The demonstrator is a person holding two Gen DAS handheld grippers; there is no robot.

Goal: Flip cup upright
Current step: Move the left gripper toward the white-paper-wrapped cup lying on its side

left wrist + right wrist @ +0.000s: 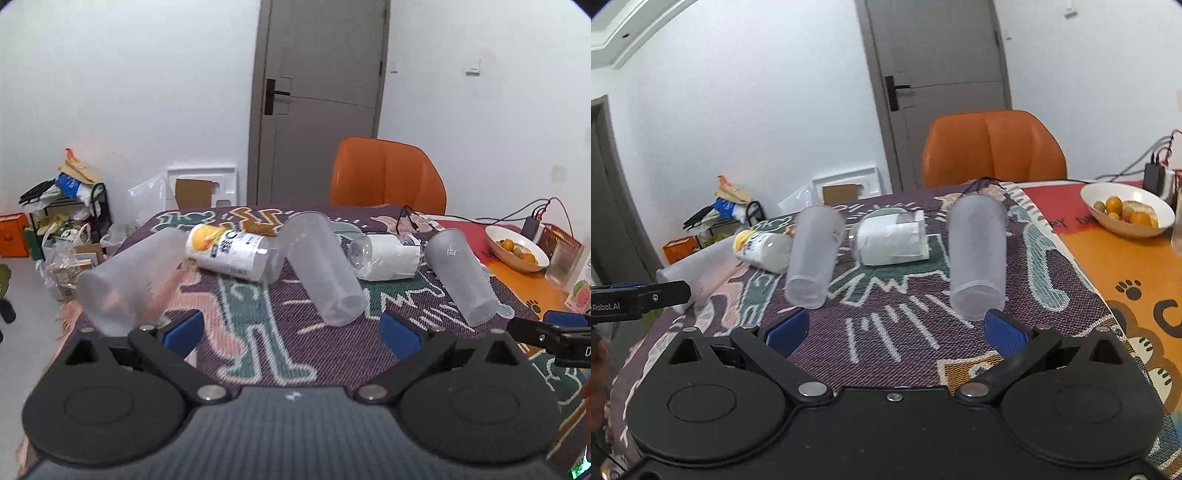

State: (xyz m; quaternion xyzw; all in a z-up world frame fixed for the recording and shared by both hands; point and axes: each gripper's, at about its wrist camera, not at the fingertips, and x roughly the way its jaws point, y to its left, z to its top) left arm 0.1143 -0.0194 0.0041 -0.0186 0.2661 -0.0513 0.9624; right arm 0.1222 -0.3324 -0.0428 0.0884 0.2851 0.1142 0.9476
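While three frosted translucent plastic cups lie on their sides on the patterned woven cloth of the counter [905, 343], both my jaws hang wide open, holding nothing.

Nearest my right gripper [897, 330] is the right cup [977, 254], the middle cup [812, 258] just left; the left cup [125, 280] lies before my left gripper [291, 328]. They look light, thin, slick and crushable, so I'd pinch mid-wall gently. Two fallen labelled plastic bottles [892, 238] crowd behind; the white fruit bowl [1126, 206] sits well apart.
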